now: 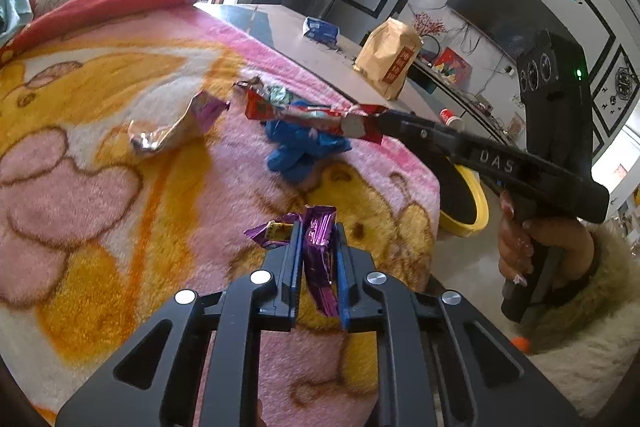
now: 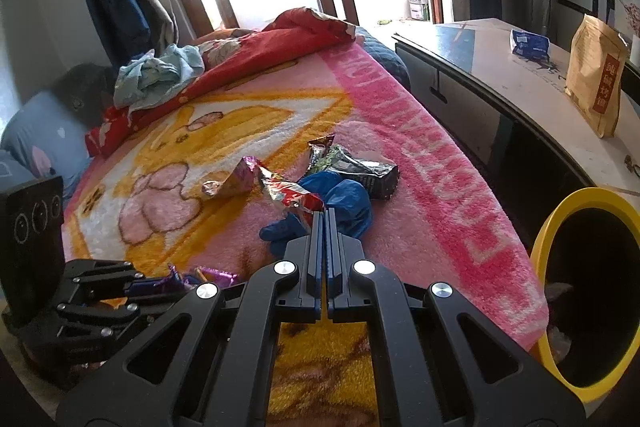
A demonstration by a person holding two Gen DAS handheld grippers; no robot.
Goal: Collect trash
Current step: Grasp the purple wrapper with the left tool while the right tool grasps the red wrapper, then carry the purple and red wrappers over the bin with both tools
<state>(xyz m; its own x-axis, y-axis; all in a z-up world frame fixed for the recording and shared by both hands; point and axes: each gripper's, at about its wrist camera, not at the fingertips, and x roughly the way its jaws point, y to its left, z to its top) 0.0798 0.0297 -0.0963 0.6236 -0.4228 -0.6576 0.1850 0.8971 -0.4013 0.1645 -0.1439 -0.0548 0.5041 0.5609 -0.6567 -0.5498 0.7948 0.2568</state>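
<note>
On the pink and yellow blanket point(image 1: 100, 155) my left gripper point(image 1: 318, 227) is shut on a crinkled purple wrapper point(image 1: 318, 247); this gripper point(image 2: 160, 283) also shows at the lower left of the right wrist view. My right gripper point(image 2: 324, 214) is shut, pinching the end of a red foil wrapper point(image 2: 294, 197). From the left wrist view the right gripper point(image 1: 380, 119) holds that red wrapper point(image 1: 312, 115) just above a blue glove point(image 1: 300, 147). A silver and purple wrapper point(image 1: 172, 131) and a dark green wrapper point(image 2: 352, 167) lie loose close by.
A yellow-rimmed bin point(image 2: 541, 247) stands on the floor off the bed's right edge. Beyond it a long table point(image 2: 492, 75) carries a brown paper bag point(image 2: 596, 79) and a blue pack point(image 2: 530, 43). A red quilt point(image 2: 260, 55) lies bunched at the far end.
</note>
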